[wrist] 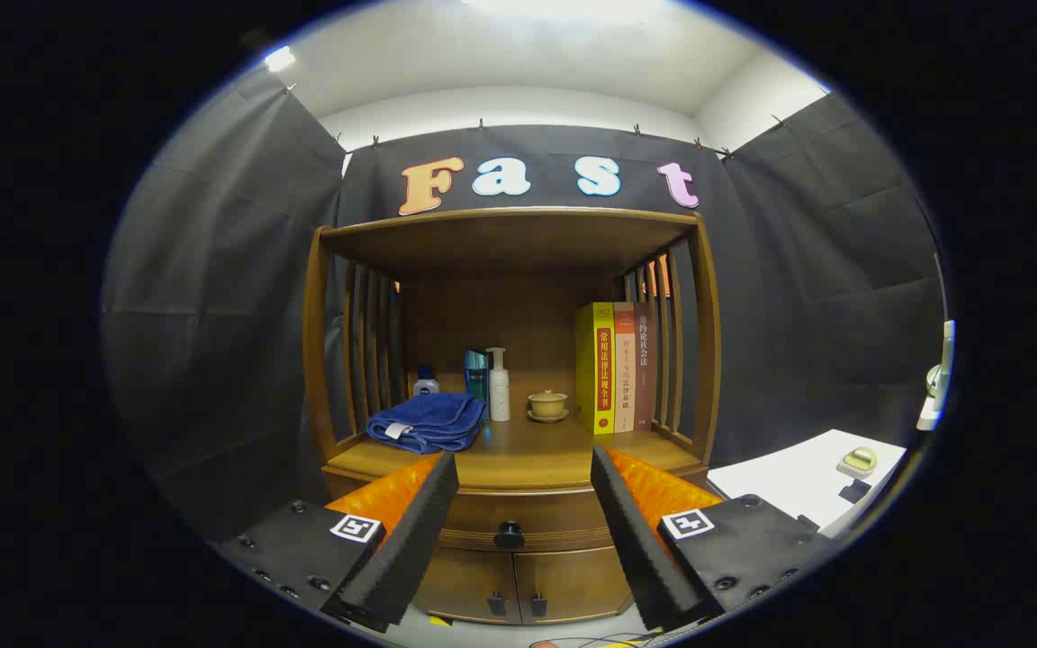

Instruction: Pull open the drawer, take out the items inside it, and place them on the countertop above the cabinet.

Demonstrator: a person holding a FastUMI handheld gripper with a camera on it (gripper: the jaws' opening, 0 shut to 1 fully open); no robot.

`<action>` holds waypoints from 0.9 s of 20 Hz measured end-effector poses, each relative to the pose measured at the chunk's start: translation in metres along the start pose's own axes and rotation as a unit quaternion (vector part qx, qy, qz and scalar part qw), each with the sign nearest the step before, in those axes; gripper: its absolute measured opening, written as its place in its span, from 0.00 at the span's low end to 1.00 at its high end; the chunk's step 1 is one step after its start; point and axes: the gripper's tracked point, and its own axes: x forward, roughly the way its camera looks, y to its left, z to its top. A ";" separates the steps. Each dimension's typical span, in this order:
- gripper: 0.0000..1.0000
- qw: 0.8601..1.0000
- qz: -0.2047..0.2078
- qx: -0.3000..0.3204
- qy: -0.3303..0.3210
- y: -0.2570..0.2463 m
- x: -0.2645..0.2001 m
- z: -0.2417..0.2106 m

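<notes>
Drawer is shut; nothing taken out yet. The wooden drawer front [518, 520] sits just under the countertop of the brown wooden cabinet [703, 360], with its small round dark knob [509, 535] centred between the fingers and well beyond them. Gripper [524, 490] is released: fingers spread wide, holding nothing, not touching the cabinet.

Risks, my read:
- Knob is small and round. If the fingers close off-centre or too shallow, they likely slip off mid-pull and the drawer stays put.
- Pulling at an angle could bind the drawer in its slide. Pull straight back, level.
- Two small dark handles on the lower cabinet doors [514, 603] sit just below the knob. Approaching too low means grabbing a door, not the drawer.
- Drawer contents are hidden, so grasp planning has to wait until it's open.
- Countertop [554, 450] is already crowded: folded blue towel [427, 421] near left, bottles behind it including a white pump bottle [500, 387], small tan lidded cup on a saucer [547, 405] mid-far, upright books [613, 364] far right. The free spot is the near centre and right; careless placing could knock the cup or bottles.

Pose: gripper held level, facing the cabinet square-on, roughly at drawer height, aligned with the knob.
</notes>
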 end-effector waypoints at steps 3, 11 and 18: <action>0.98 1.000 -0.002 -0.002 -0.001 -0.001 0.000 0.000; 0.98 1.000 -0.001 0.000 0.000 -0.001 0.001 -0.001; 0.98 1.000 0.003 -0.005 0.013 0.001 0.005 -0.010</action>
